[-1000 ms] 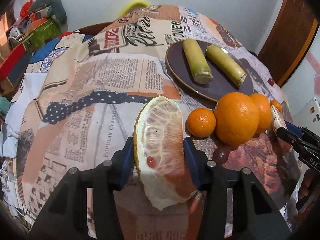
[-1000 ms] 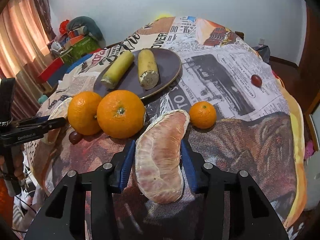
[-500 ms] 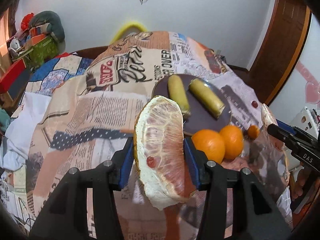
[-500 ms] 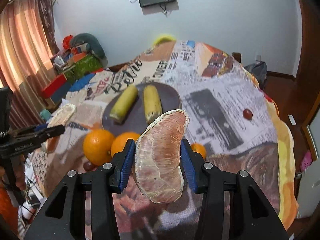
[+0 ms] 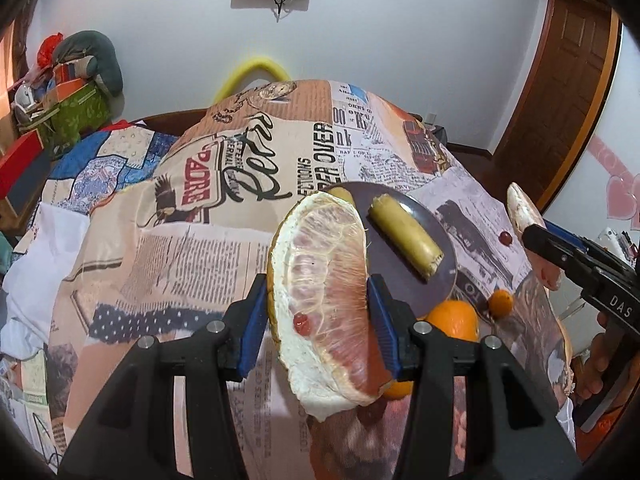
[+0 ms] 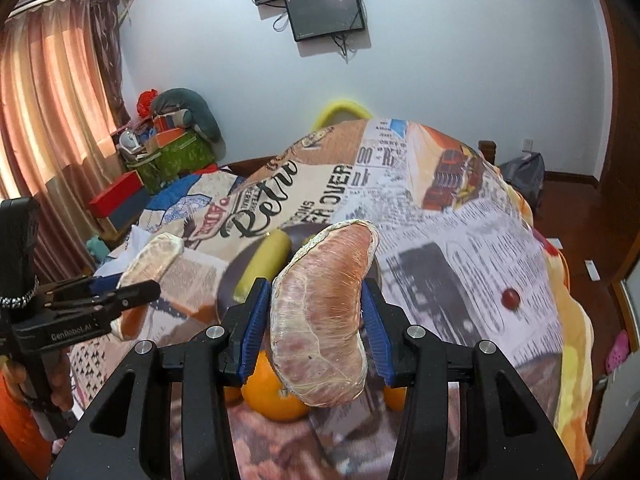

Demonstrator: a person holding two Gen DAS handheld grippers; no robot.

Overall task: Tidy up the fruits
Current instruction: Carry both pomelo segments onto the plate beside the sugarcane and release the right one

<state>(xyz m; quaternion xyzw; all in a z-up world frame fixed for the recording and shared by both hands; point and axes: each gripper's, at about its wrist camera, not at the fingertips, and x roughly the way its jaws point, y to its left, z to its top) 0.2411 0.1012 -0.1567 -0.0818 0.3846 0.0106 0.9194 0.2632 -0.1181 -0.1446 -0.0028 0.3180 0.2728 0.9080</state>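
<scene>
Left gripper: blue pads clamped on a pomelo wedge with rind, cut pink face toward the camera, white pith along the lower edge. Wedge is held in the air above the desk, which is covered by a newspaper-print cloth.

Right gripper: pads clamped on a peeled pomelo segment, pale membrane intact, also clear of the desk.

Landmark: dark plate on the desk.
- Two yellow-green cane pieces on the plate: one fully visible, the other mostly hidden behind the left wedge.
- Large orange just beside the near rim of the plate; the gripper hides whether it touches.
- Small mandarin near the plate's near-right rim, close to the large orange.
- Small red round fruit to the right of the plate, apart from it.

Cross-views: in the left view the right gripper sits at the right of the plate, its segment end pointing up. In the right view the left gripper is left of the plate with its wedge.

Right view also shows oranges under the held segment, partly hidden.
</scene>
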